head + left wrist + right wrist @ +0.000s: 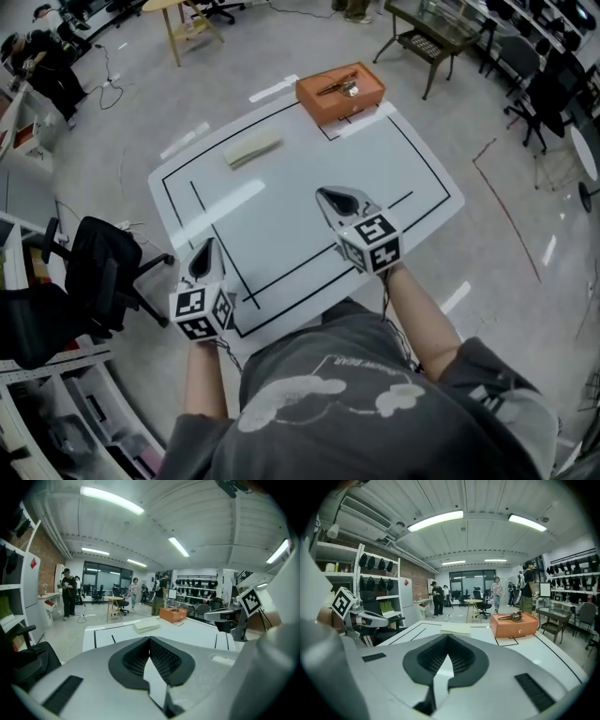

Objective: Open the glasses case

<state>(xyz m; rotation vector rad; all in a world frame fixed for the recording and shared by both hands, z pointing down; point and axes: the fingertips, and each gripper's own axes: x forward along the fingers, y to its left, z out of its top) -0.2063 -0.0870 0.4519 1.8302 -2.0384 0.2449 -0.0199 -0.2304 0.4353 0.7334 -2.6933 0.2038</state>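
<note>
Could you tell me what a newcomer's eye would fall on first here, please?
The bright orange box at the far edge of the white table stands out first, with a small object on top. Left of it lies the cream glasses case, far from the left gripper and right gripper, both shut and empty at the near edge.
</note>
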